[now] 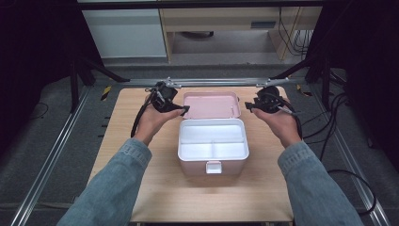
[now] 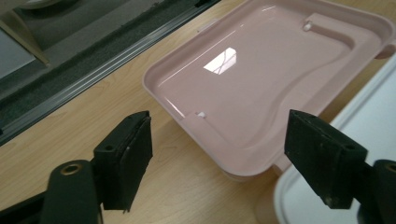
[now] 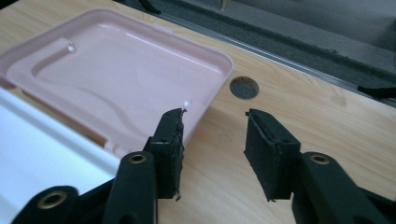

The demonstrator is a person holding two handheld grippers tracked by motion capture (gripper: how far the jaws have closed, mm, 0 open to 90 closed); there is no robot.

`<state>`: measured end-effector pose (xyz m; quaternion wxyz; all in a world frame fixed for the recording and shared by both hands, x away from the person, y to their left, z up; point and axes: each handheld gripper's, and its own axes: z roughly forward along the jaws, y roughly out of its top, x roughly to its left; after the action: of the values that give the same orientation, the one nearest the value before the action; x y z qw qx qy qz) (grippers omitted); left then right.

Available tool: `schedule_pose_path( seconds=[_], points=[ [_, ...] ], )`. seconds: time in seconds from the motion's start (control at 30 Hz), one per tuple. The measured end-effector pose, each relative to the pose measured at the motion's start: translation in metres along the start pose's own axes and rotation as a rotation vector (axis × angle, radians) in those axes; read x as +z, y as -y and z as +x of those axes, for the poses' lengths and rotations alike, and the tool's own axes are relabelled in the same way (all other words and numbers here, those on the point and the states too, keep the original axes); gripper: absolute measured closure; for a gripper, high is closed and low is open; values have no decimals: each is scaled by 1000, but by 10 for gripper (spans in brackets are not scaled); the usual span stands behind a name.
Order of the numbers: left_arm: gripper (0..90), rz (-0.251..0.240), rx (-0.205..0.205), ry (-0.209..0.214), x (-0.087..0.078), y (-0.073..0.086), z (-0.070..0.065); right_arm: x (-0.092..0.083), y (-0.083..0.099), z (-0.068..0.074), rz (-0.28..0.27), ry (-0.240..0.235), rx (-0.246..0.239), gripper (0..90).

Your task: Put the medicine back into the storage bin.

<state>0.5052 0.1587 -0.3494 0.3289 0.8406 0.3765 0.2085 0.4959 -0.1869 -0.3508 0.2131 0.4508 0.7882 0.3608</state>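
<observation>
Jaws of the left hand-held gripper [image 2: 219, 158] stand wide apart with nothing between them, hovering over the near left corner of the pink lid [image 2: 261, 88], which lies flat and open on the desk [image 2: 93, 140]. From above, this left hand-held gripper [image 1: 184, 109] sits just beside the lid's left edge. The right hand-held gripper [image 3: 212, 149] is released too, its jaws parted around bare wood beside the lid's [image 3: 116, 84] right-hand corner, touching nothing; from above it [image 1: 248, 106] hangs just off the lid's right side.

Judging by this pose, the box [image 1: 213, 146] is already open and the work in hand is either finishing that opening or getting ready to swing the lid back over. If closing comes next, each hand-held gripper would need to get a pad under or around the lid's thin rim at its two far corners, then lift both sides evenly so the hinge does not twist.

The box sits in the middle of the desk, nearer its far edge. It has a pale pink body, a white inner tray [image 1: 212, 139] split into one long compartment behind and two smaller ones in front, all empty, and a small latch tab [image 1: 213, 166] on the near wall. The lid's [image 1: 211, 104] inside is glossy, with a shallow moulded recess.
</observation>
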Motion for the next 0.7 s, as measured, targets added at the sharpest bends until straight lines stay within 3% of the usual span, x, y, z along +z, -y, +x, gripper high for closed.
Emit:
schedule_pose_path(
  seconds=[0.2, 0.33, 0.5, 0.7],
  points=[
    [297, 0, -56, -31, 12, 4, 15, 29, -19, -1, 24, -2, 3, 645],
    [323, 2, -84, -59, 20, 4, 23, 47, -25, -5, 39, -5, 35, 646],
    [327, 12, -88, -93, 26, 4, 28, 66, -30, -7, 41, -5, 69, 611],
    [335, 14, -99, -96, 35, 4, 29, 83, -34, -2, 65, 5, 72, 559]
  ],
)
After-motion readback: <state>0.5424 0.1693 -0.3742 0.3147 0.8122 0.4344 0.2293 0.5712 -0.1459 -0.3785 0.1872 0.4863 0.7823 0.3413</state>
